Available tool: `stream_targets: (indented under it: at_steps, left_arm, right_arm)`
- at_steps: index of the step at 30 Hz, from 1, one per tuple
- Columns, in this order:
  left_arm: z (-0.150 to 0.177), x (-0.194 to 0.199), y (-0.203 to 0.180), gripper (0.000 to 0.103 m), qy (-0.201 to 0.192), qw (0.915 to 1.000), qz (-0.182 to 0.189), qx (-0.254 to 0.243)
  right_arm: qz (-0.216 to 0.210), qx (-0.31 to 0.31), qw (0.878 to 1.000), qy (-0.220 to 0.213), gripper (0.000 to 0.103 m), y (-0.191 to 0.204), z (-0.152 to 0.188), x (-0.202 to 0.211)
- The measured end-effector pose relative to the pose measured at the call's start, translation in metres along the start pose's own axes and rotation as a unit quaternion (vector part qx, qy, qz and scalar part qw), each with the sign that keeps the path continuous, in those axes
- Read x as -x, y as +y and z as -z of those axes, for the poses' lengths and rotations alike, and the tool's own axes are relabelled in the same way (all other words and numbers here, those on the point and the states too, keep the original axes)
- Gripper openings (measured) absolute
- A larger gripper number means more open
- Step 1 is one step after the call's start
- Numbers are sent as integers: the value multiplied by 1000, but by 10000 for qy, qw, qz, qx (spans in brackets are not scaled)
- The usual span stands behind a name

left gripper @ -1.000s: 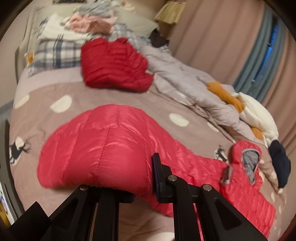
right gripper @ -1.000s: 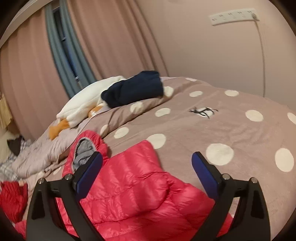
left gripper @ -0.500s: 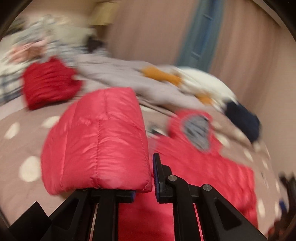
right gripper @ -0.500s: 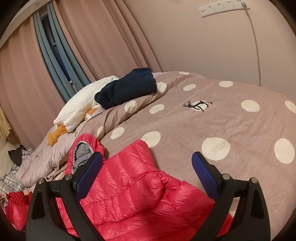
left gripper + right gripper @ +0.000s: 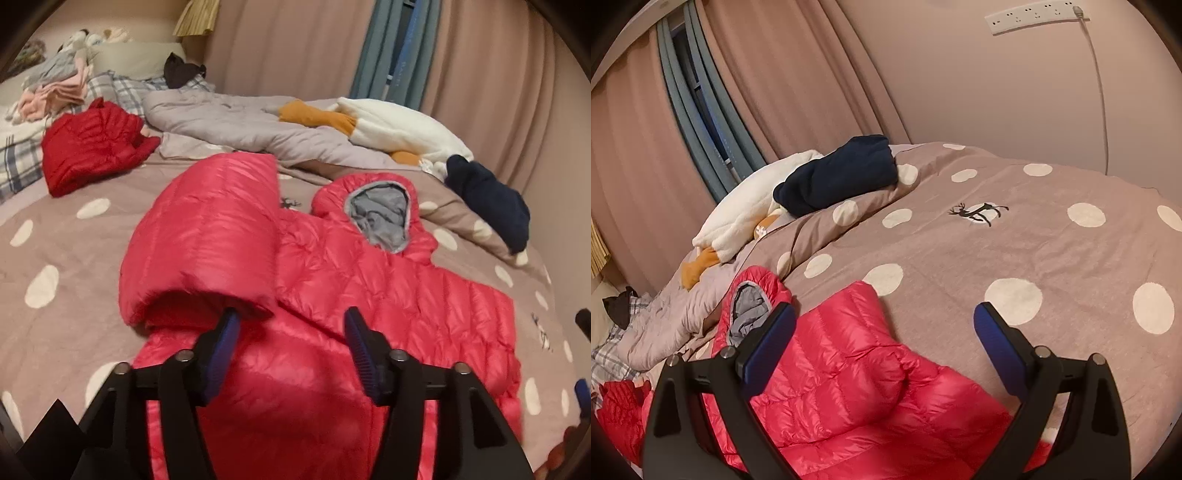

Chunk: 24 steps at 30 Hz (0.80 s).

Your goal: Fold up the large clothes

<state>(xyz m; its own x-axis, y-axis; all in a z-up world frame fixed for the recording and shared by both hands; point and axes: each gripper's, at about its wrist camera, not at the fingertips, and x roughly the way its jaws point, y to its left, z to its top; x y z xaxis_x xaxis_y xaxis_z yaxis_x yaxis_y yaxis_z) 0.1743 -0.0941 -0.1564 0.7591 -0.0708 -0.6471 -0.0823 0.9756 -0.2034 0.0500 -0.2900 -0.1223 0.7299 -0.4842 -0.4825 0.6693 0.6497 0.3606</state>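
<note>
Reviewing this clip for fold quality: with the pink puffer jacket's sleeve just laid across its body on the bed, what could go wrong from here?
The puffy sleeve arches up, so it may spring back as the left gripper jaws open with its cuff beside one pad. The hood still lies flat beyond the jacket, leaving a lopsided fold.

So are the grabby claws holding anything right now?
Nothing is held. The left gripper is opening, its pads off the puffy pink down jacket's sleeve. The right gripper is open over the jacket.

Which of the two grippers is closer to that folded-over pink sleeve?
Left. The left gripper is opening right at the sleeve cuff; the right gripper hangs open over the jacket's other side.
</note>
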Motion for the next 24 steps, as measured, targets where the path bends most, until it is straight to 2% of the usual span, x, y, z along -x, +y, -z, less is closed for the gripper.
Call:
stream_targets:
  at_steps: [3,8,10,15,20,22,24]
  left_arm:
    - [3,8,-7,67,-112,9997,-149,-159]
    - [2,30,-13,75,-355,9988,-53,-344]
    - [-2,40,-5,75,-580,9979,-215,-187]
    - [-13,55,23,80,-864,9946,-544,212]
    - [-20,55,61,80,-885,9897,-939,623]
    - [-22,54,81,80,-927,9853,-1107,913]
    - [-23,54,101,86,-970,9785,-1347,1223]
  right_arm:
    - [-40,-134,9999,65,98,-5,-3,-1]
    - [-113,-230,9996,105,98,-8,-4,0]
    - [-152,-226,9996,103,99,-8,-4,1]
    - [-244,-295,9991,183,100,-8,-2,3]
    - [-400,-106,9988,265,101,3,2,7]
    - [-540,105,9980,322,102,15,4,10]
    - [-823,412,9947,455,103,33,11,14]
